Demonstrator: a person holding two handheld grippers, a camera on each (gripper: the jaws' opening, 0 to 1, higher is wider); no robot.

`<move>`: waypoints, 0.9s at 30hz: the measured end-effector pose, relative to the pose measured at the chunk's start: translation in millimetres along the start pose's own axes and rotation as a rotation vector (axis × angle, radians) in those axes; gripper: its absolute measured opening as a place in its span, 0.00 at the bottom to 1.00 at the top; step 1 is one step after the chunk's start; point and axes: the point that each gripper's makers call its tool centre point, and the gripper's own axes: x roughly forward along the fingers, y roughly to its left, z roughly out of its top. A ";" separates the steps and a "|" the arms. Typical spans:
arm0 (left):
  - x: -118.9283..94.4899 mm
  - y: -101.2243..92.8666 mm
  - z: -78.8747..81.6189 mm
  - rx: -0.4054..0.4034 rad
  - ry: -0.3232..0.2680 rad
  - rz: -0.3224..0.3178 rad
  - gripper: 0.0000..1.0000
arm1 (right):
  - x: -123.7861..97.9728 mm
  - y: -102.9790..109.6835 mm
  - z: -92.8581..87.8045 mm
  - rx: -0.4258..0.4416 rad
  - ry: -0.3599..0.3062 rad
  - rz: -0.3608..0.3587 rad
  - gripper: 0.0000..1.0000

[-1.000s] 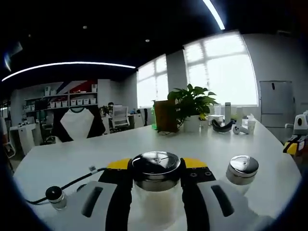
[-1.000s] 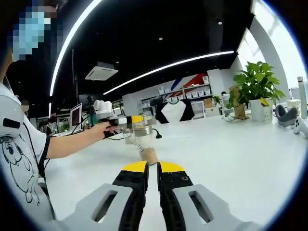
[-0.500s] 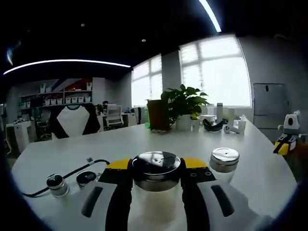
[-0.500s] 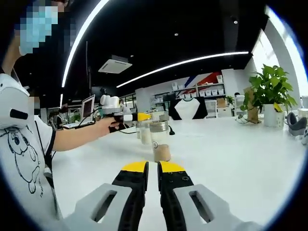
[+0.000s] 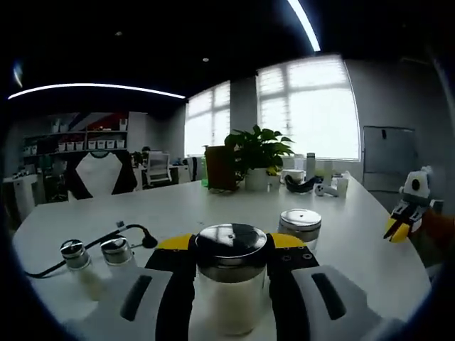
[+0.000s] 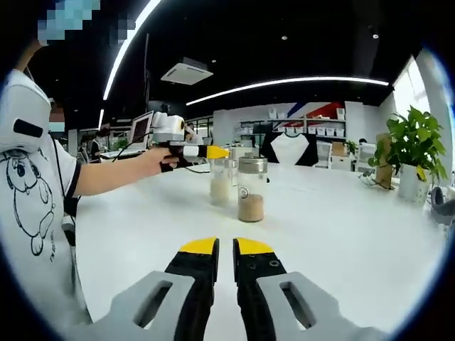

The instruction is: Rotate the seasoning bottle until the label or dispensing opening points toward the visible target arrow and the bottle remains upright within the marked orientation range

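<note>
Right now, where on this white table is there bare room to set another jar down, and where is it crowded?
Free: the wide stretch of white table between the right claw and the brown-filled jar, running toward the potted plant. Crowded: around the left claw, which grips a metal-lidded jar, with two small shakers, a black cable and another jar close by.

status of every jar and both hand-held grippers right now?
Left hand-held gripper: shut on the pale-filled jar.
Pale-filled jar: upright, metal lid on, gripped.
Brown-filled jar: upright on the table, lid on, free.
Two small jars: upright, capped, side by side.
Right hand-held gripper: shut, holding nothing.
</note>
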 end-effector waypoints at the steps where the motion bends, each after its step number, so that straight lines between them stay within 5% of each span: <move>1: -1.0 -1.5 -0.5 0.001 0.001 -0.004 0.40 | -0.3 1.1 -0.2 0.000 -0.001 0.004 0.06; 27: -6.6 -27.5 -10.4 -0.005 0.006 -0.034 0.40 | -1.5 6.6 -1.0 0.028 -0.014 0.007 0.06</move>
